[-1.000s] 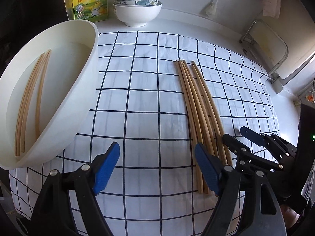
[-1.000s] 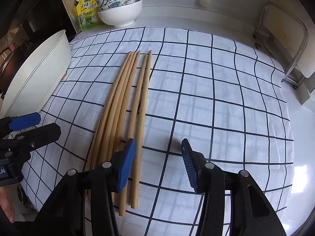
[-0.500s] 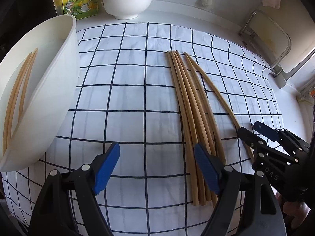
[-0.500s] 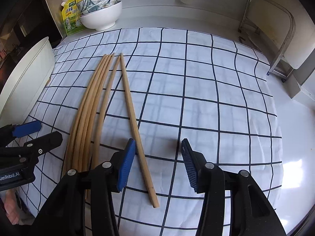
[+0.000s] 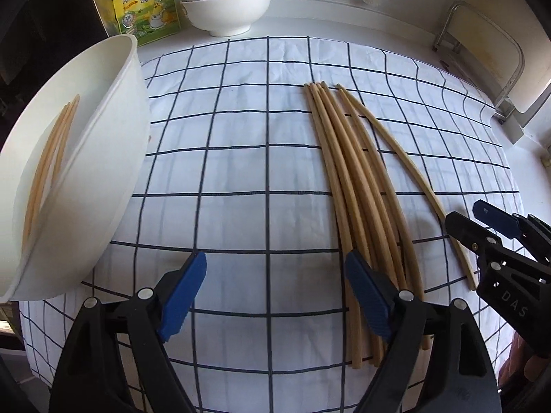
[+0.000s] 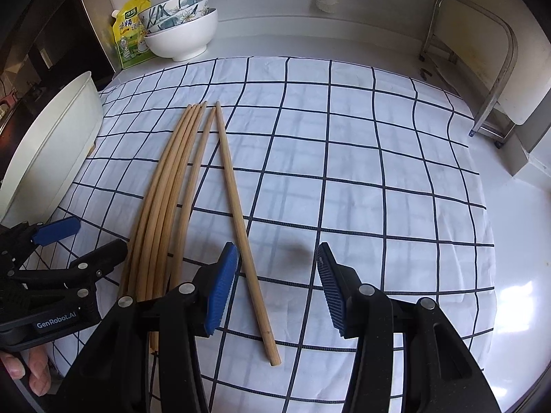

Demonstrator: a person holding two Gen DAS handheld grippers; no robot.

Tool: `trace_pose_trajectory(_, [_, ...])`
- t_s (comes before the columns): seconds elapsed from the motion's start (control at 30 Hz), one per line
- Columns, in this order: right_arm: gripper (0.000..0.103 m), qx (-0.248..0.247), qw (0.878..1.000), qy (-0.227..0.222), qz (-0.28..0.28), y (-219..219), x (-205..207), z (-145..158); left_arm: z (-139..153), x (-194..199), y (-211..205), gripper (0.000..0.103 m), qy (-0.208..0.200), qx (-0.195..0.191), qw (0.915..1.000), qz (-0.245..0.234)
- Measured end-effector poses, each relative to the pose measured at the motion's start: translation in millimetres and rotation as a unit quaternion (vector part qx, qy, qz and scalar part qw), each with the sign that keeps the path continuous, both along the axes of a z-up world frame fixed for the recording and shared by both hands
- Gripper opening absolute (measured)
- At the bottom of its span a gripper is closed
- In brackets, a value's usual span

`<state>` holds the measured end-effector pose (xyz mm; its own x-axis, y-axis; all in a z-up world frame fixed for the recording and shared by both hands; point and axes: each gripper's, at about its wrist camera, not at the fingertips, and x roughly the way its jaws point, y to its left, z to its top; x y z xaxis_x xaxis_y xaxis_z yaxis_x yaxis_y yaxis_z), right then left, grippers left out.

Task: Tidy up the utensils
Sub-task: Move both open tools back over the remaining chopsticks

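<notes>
At the far left a large white plastic tub (image 5: 103, 158) stands tilted on the edge of the white cloth with a dark blue grid (image 5: 234, 158). Inside it lie what look like three pale wooden chopsticks (image 5: 48, 158), close together along the tub's wall; the exact count is hard to read there.

Next comes the left gripper (image 5: 275, 296), low over the cloth, its two blue-padded fingers spread wide with only cloth between them. Its right finger sits over the near ends of the bundle.

That bundle holds five long wooden chopsticks (image 6: 165, 199), side by side and touching, their far ends nearly level. Just right of them lies a sixth, single wooden chopstick (image 6: 241, 227), splayed away from the others: its far tip is close to theirs, its near end is well apart.

The right gripper (image 6: 277, 289) hovers at that near end, its two fingers parted and holding nothing; the single chopstick passes just beside the left pad (image 6: 220, 292), between the fingers.

At the back left stand one yellow-green seasoning pouch (image 6: 129, 38) and a stack of three bowls (image 6: 182, 31), a plain white one beneath two patterned blue-and-white ones. At the far right is one metal-framed rack (image 6: 482, 65).
</notes>
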<state>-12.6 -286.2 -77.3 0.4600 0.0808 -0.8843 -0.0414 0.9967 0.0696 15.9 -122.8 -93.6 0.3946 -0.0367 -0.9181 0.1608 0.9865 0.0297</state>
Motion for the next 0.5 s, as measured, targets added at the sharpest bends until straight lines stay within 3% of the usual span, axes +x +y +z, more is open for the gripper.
trace_pose_trajectory(0.07, [0.047,0.001,1.000,0.002,-0.001,0,0,-1,-3,1,2,0.080,0.007,0.012,0.9999,0.005])
trace_pose_trajectory(0.23, [0.047,0.003,1.000,0.000,0.004,0,2,-1,4,-1,14,0.077,-0.002,-0.012,0.9997,0.019])
trace_pose_trajectory(0.4, [0.047,0.008,1.000,-0.002,0.005,-2,3,1,11,-1,9,0.077,-0.004,-0.040,0.9992,0.002])
trace_pose_trajectory(0.5, [0.047,0.007,1.000,-0.002,0.007,-1,2,1,5,-2,3,0.077,0.006,-0.032,0.9995,-0.007])
